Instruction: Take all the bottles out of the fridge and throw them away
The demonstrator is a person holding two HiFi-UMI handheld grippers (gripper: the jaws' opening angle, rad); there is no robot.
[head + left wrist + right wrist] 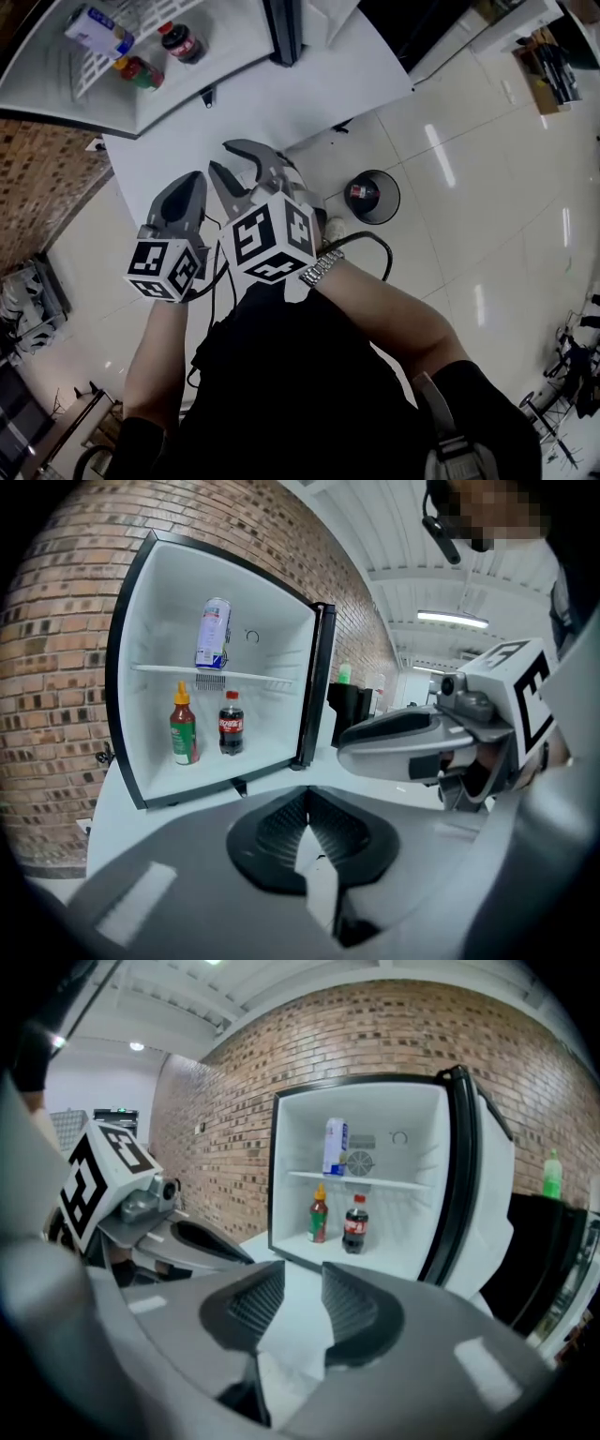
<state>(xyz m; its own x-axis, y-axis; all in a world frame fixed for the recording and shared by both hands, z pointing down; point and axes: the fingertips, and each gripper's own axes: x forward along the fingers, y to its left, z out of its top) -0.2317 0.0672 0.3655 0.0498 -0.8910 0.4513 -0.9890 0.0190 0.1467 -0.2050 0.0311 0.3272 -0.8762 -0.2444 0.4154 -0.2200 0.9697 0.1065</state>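
A: Inside the open fridge (412,1129), where do the bottles stand?
B: The cola bottle (355,1224) and the sauce bottle (319,1214) stand side by side on the bottom.
A: And the tongs?
B: The left tongs (305,797) are closed and empty. The right tongs (302,1269) stand narrowly apart and hold nothing.

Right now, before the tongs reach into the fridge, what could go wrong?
The cola bottle and the sauce bottle stand close together at the bottom of the fridge, so the open right tongs might knock one over while grabbing the other. The bin sits on the floor beside the table and looks small, so a dropped bottle could miss. The blue-and-white container on the shelf may not be a bottle at all.
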